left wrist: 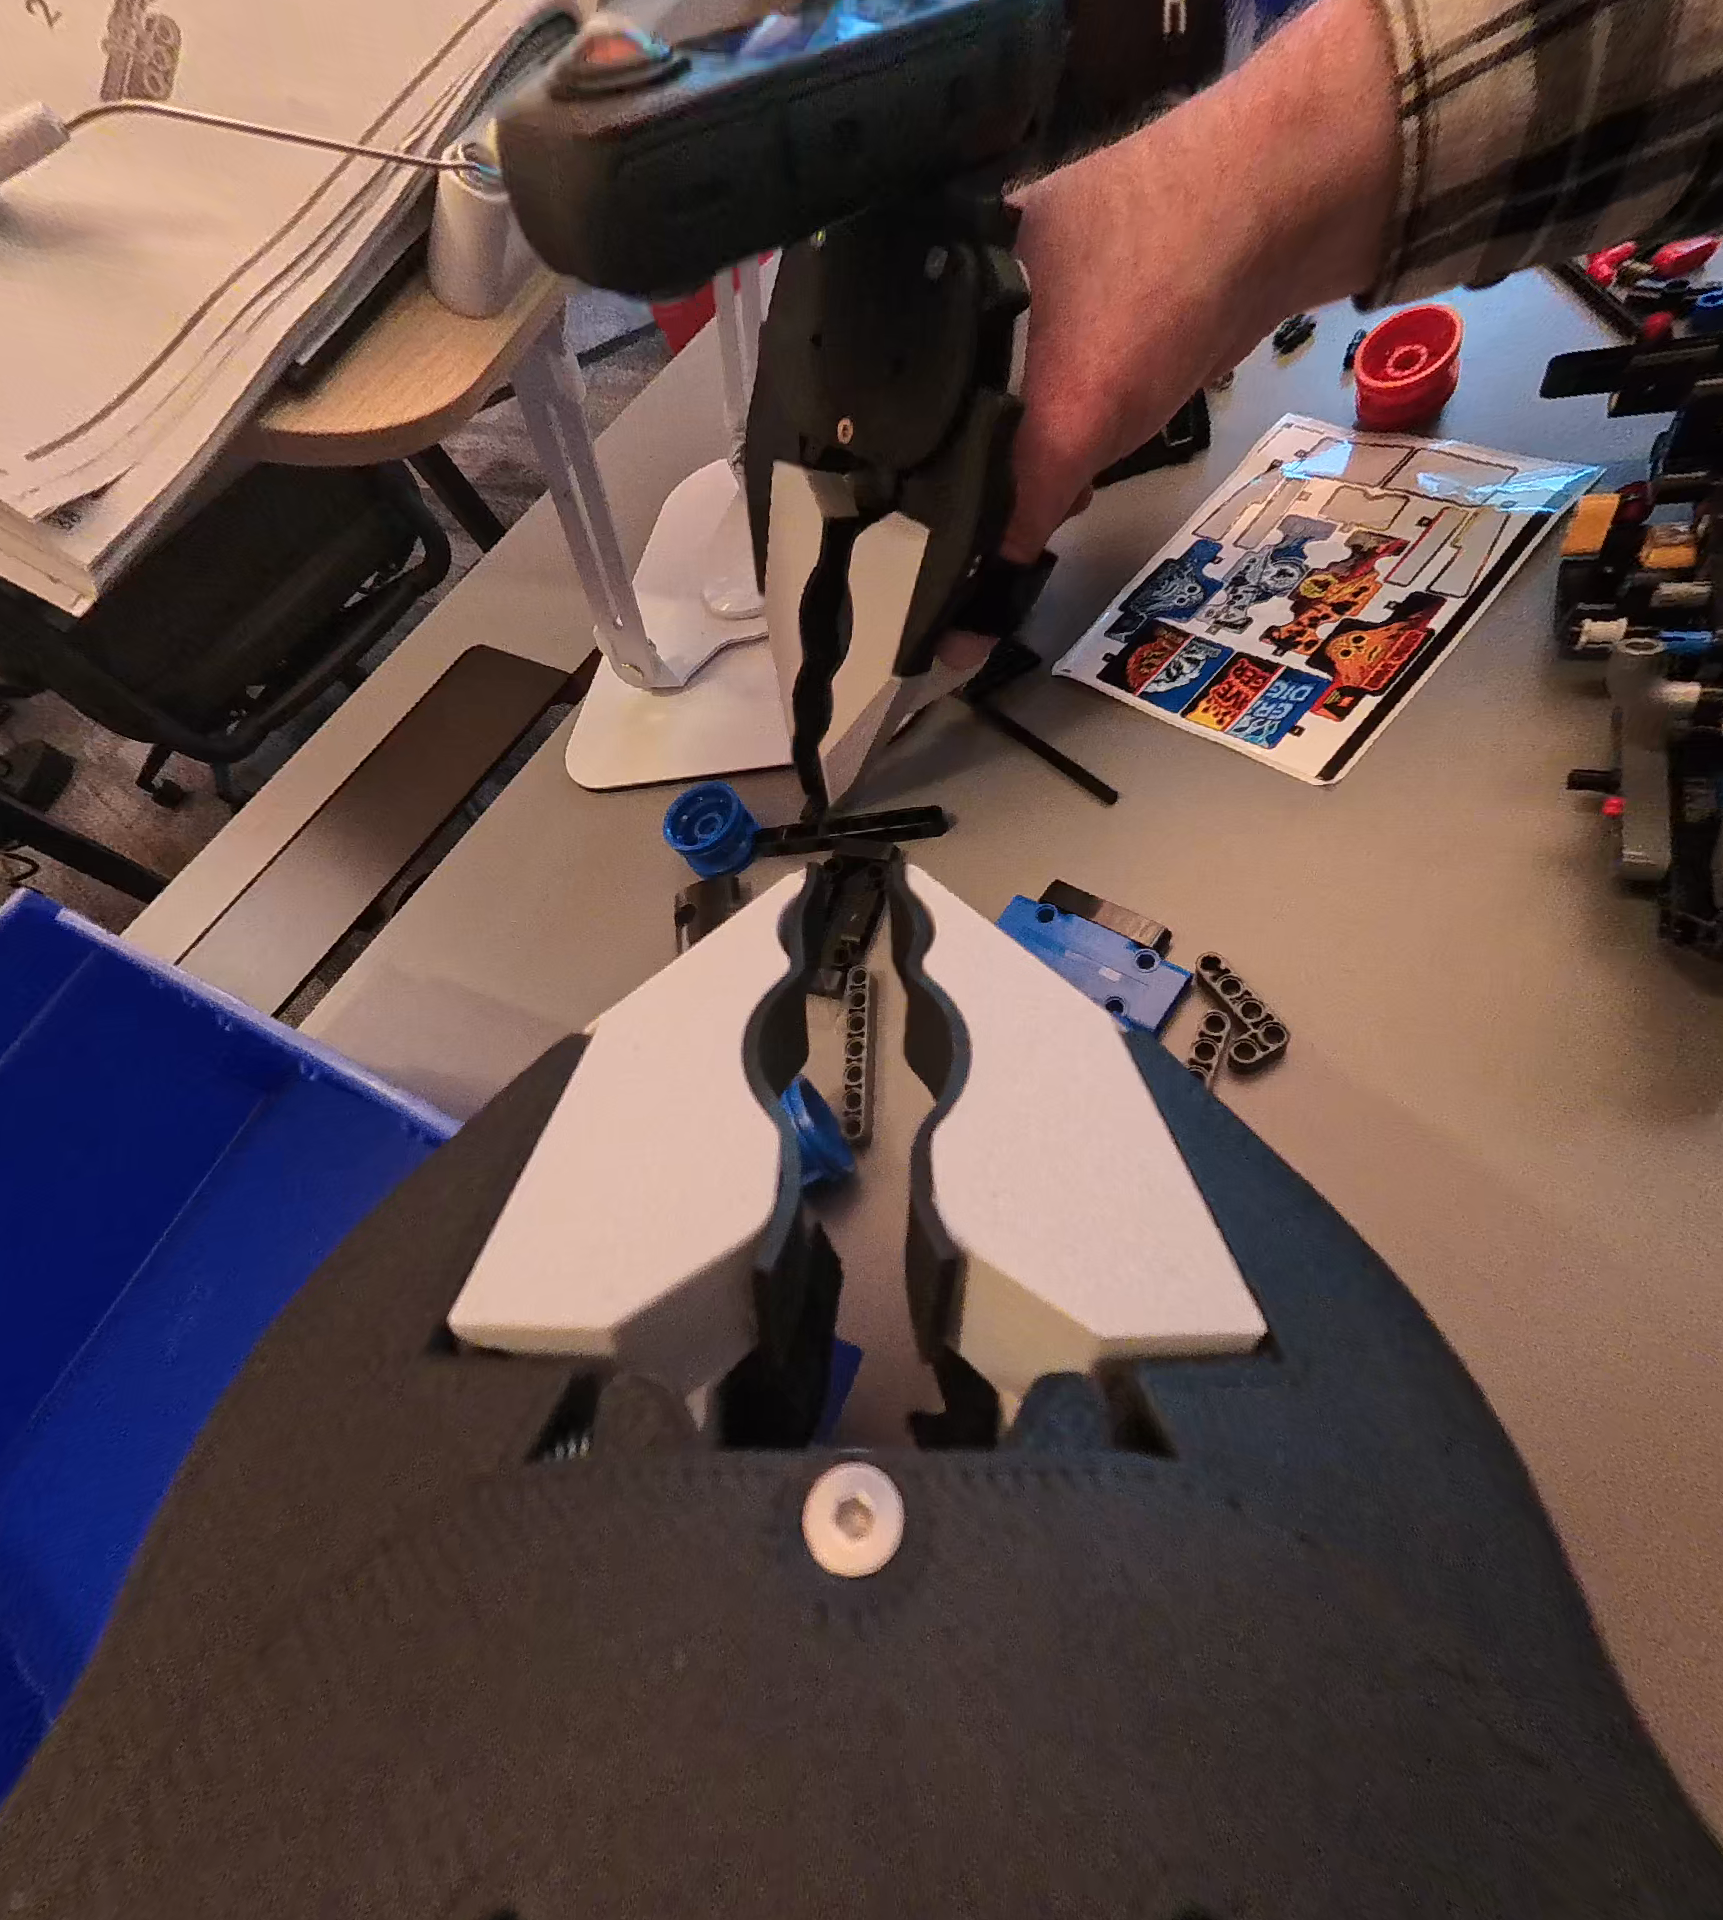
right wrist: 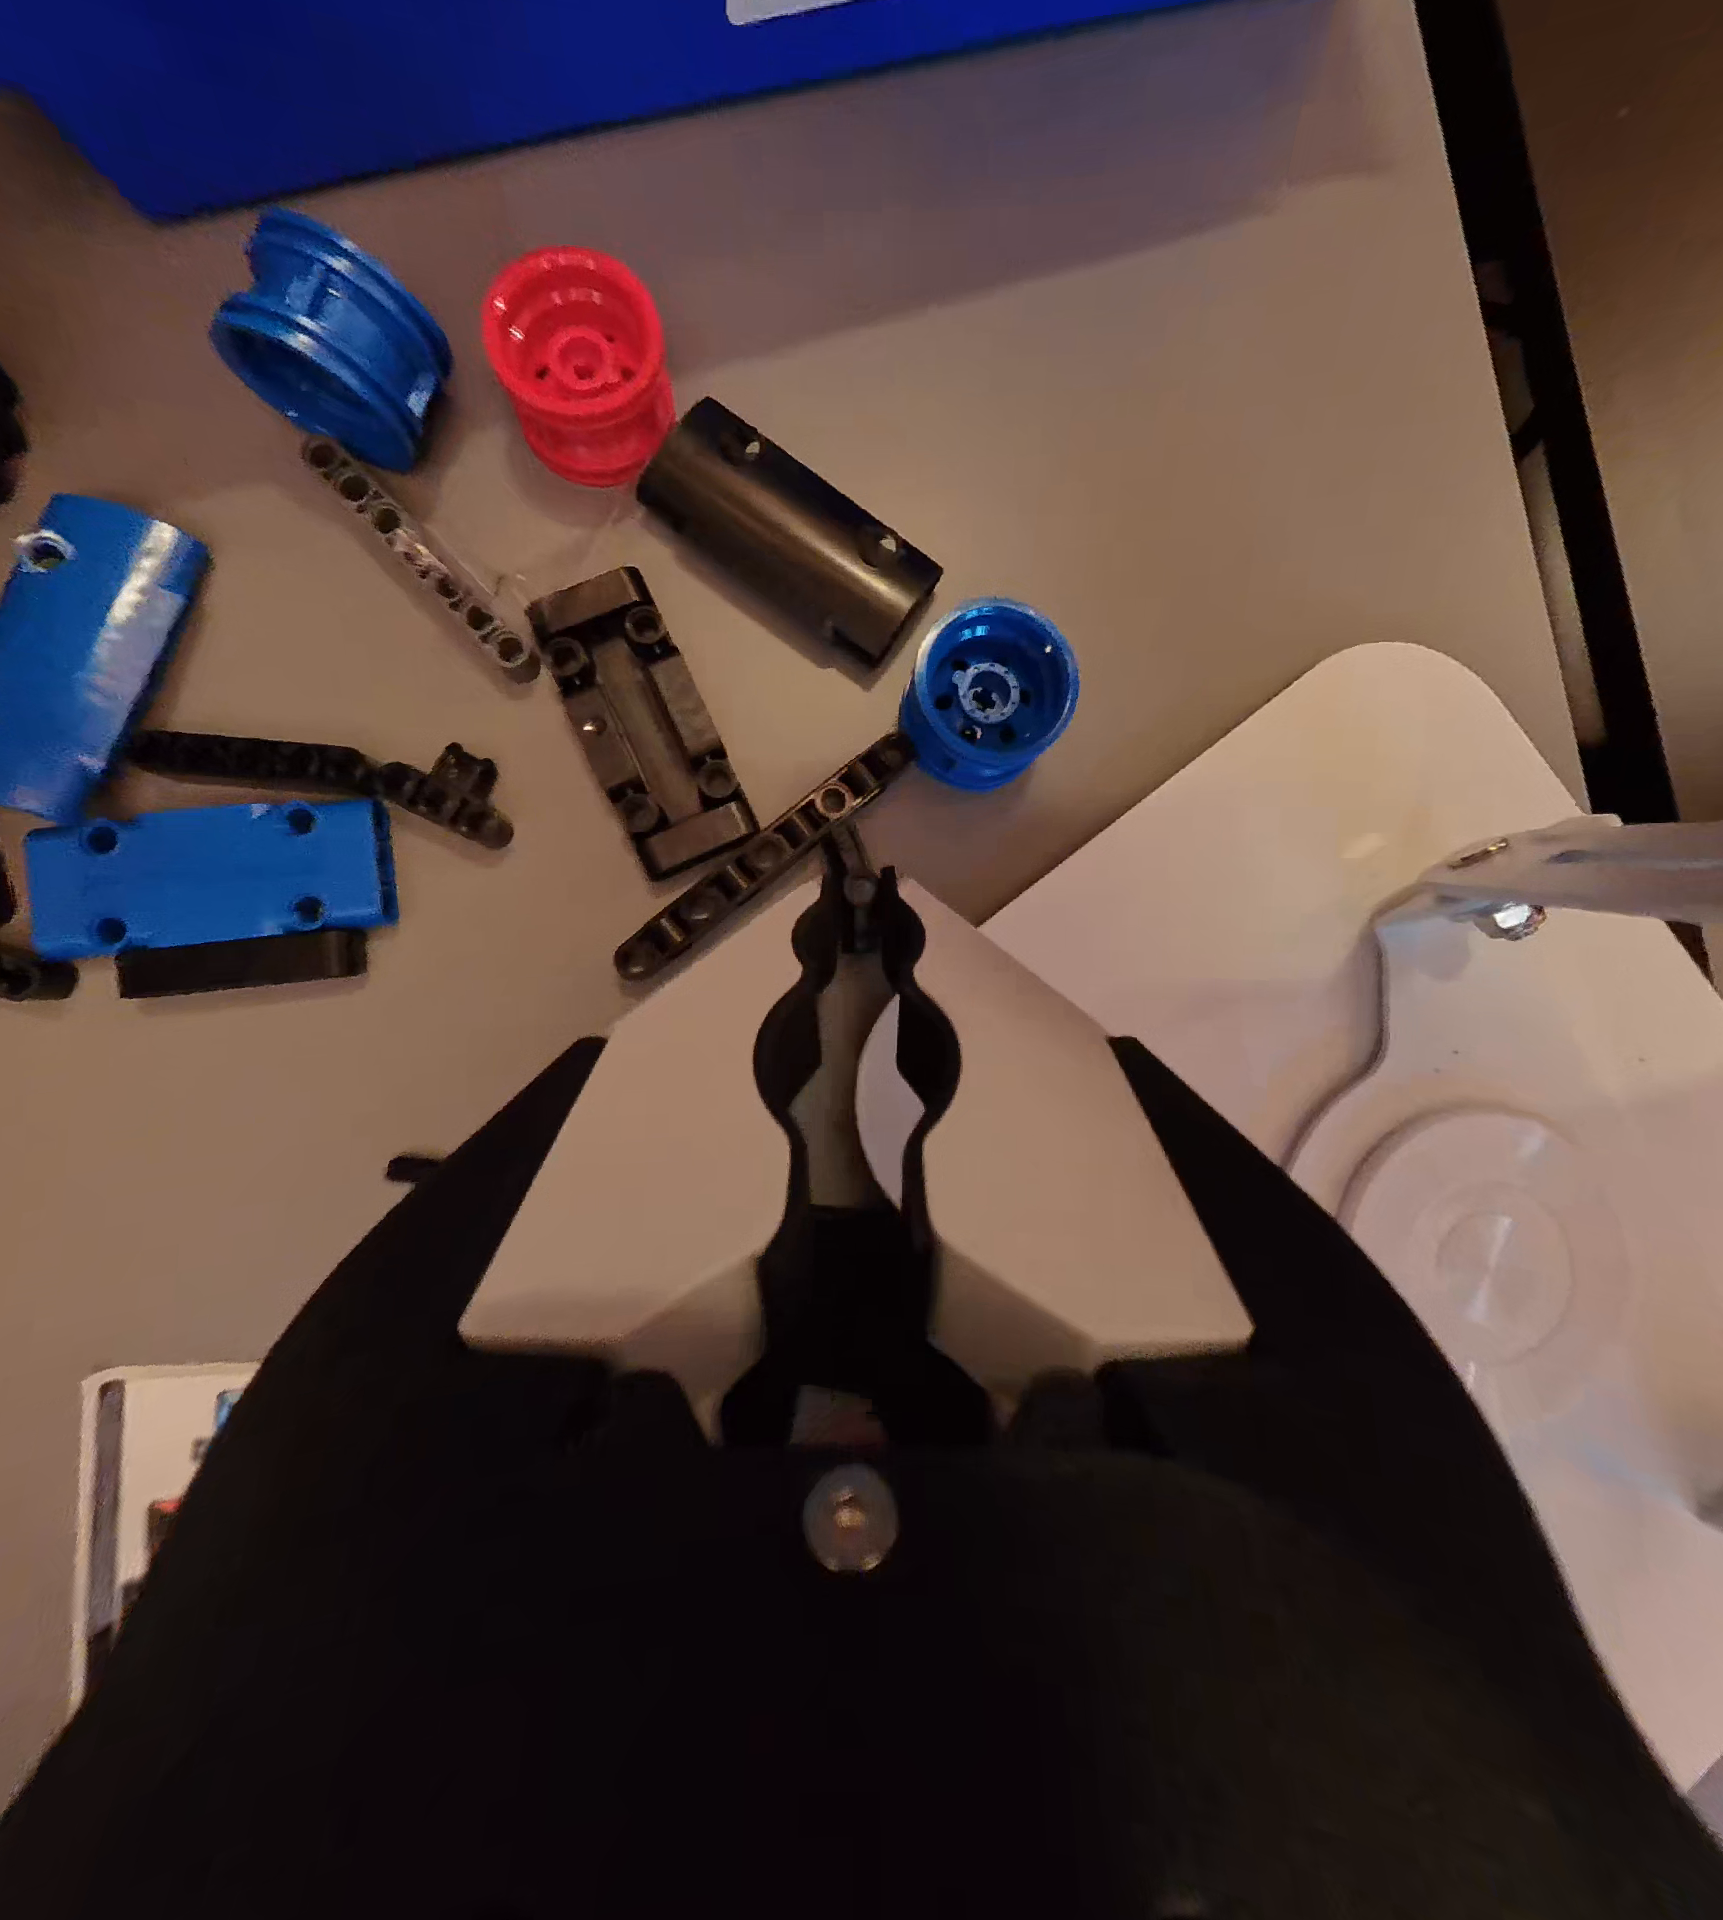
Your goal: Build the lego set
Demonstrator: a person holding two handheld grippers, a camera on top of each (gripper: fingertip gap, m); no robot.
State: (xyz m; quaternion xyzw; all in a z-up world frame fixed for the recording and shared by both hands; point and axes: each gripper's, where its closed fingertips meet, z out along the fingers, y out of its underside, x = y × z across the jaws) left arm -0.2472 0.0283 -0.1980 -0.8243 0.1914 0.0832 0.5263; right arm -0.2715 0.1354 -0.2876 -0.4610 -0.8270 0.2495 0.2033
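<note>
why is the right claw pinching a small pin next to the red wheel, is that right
Not quite: the right claw does pinch a small dark pin, but the wheel beside it is the blue wheel, not red. The red wheel lies farther off, as the right wrist view shows.

My left gripper (left wrist: pixel 849 883) is showing a wide black printed body, two pale grey wedge fingers (left wrist: pixel 659 1164) lined with wavy black pads, and a white screw (left wrist: pixel 852 1519) low in the middle of the frame. My right gripper (right wrist: pixel 857 899) is looking the same. At upper right, I am wearing a plaid sleeve (left wrist: pixel 1584 135).
</note>
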